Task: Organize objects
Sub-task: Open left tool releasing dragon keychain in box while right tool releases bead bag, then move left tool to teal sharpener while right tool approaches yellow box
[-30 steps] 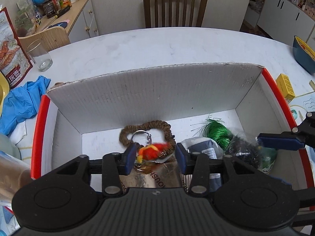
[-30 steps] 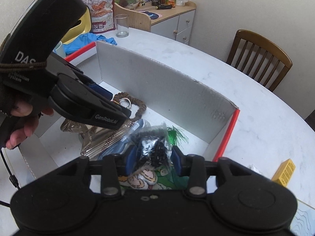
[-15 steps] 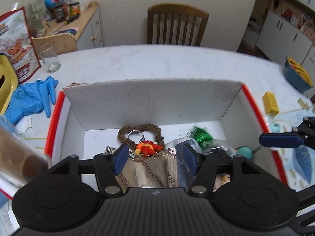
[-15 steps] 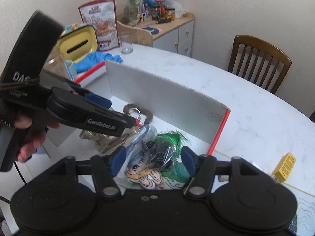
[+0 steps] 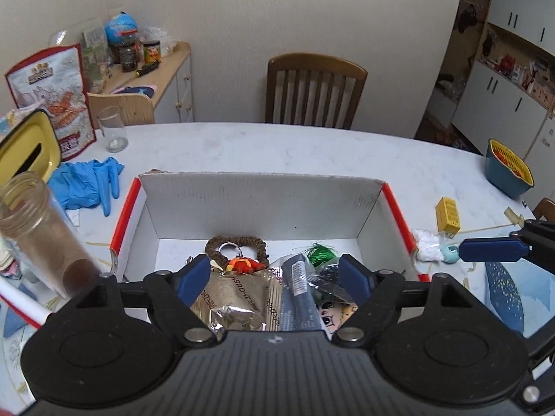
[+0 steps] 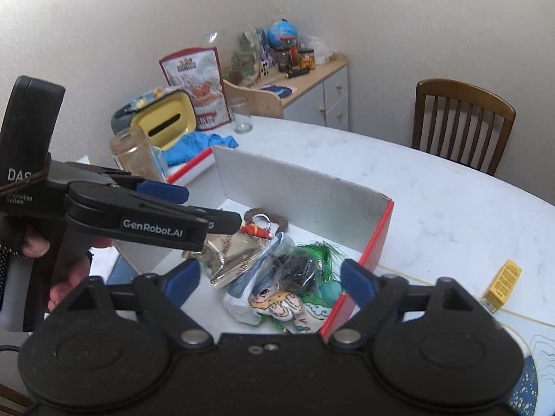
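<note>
I see the white counter carrying an open cardboard box with red edges. Inside the box lie, in a loose pile, a silver foil packet, a dark blue pouch, a clear bag of black bits, a green tassel, a brown braided loop and a small red-orange charm resting against that loop.

Both of my tools hang above the box. The left gripper has its fingers apart, having just been opening, with nothing between them. The right gripper likewise stands wide, its jaws just opened, and is empty; the pile lies below it, apart from the pads.

Outside the box, I note blue gloves to its left, a drinking glass beyond them, and a small yellow carton to its right.
</note>
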`<act>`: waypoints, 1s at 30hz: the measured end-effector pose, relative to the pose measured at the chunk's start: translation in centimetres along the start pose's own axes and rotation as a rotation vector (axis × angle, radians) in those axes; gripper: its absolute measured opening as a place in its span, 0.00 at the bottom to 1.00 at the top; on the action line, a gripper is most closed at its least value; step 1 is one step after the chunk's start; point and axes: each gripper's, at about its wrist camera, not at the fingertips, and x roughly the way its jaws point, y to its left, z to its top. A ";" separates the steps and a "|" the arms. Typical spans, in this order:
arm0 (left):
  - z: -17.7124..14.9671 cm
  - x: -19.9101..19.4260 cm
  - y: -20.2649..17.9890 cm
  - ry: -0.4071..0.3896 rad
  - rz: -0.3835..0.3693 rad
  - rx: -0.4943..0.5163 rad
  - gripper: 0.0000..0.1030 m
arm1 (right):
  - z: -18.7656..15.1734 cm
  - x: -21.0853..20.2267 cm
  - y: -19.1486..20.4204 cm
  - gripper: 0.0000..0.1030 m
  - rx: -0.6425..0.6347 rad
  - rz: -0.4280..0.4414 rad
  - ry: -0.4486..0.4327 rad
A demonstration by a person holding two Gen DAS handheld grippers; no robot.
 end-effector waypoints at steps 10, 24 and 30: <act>-0.8 -2.5 -3.9 -0.046 -0.020 -0.056 0.82 | -2.2 -3.9 -3.3 0.94 0.033 0.014 -0.032; -1.9 -1.5 -15.0 -0.108 -0.050 0.030 1.00 | -5.9 -10.1 -14.1 0.94 0.103 -0.167 0.002; -2.5 0.1 -19.7 -0.120 -0.057 0.081 1.00 | -6.8 -11.3 -18.7 0.94 0.146 -0.219 0.001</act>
